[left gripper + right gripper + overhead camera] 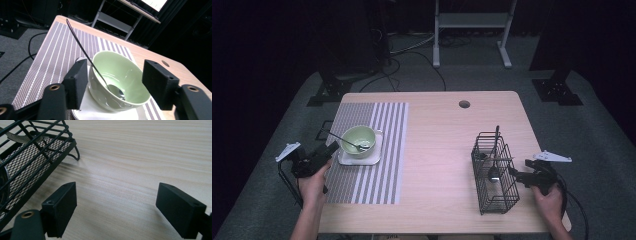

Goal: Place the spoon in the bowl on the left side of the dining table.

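The desk (437,150) carries a striped mat (372,150) just ahead of the left claw (333,147), and on it a plate (359,159) keeps the green bowl (358,140) steady. The spoon (346,141) leans inside the bowl, handle toward this claw, whose jaws stand apart around the bowl's near side, gripping nothing. Left of the open, empty right claw (513,172) a wire basket (494,172) holds upright utensils, well apart from the bowl, with bare desk between.

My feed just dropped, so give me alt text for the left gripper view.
A pale green bowl with a long-handled spoon leaning in it sits on a white plate between the left gripper's open black jaws. Beneath lies a striped placemat on the wooden table.
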`<state>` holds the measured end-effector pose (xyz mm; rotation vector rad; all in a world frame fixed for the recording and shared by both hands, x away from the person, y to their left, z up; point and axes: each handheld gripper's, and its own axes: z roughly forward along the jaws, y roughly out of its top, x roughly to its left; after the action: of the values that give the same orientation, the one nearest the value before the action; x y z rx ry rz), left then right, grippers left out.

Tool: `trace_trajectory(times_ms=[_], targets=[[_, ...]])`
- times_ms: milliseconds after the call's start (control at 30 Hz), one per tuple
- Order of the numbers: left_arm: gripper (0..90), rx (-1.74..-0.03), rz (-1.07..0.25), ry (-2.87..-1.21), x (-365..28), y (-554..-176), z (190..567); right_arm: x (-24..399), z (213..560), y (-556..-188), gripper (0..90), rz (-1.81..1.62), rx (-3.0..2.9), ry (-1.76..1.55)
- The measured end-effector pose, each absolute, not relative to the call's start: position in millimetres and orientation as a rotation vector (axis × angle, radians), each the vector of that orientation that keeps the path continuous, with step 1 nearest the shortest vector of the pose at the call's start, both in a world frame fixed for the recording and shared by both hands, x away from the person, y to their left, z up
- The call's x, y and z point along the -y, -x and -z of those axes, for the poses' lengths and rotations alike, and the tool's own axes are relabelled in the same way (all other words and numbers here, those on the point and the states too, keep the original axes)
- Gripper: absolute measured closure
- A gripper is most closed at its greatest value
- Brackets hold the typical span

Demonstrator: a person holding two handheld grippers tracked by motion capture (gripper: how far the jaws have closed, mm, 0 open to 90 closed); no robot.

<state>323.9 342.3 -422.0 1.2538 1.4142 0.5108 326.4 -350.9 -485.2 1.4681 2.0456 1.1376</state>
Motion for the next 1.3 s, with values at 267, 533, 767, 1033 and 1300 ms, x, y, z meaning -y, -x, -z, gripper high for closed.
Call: trace_trajectory(times_ms=[267,533,767,1033,1300], targets=[[28.5,-1.423,-0.492,-1.277,-338.2,-322.8,424.6,351.0,485.2,-326.3,16.0,-1.141,-2.045,-1.468],[25.8,-1.399,-0.484,-1.303,-331.6,-321.9,421.1,350.9,485.2,-326.3,16.0,-1.139,-2.046,-1.466],[23.4,-1.372,-0.466,-1.341,-321.8,-321.2,419.0,350.9,485.2,-326.3,16.0,-1.139,-2.047,-1.464],[20.2,-1.356,-0.459,-1.366,-312.8,-321.1,417.5,351.3,485.1,-326.1,16.0,-1.144,-2.046,-1.466],[17.8,-1.358,-0.446,-1.379,-305.7,-321.6,419.9,351.5,485.1,-326.0,16.0,-1.148,-2.043,-1.465]])
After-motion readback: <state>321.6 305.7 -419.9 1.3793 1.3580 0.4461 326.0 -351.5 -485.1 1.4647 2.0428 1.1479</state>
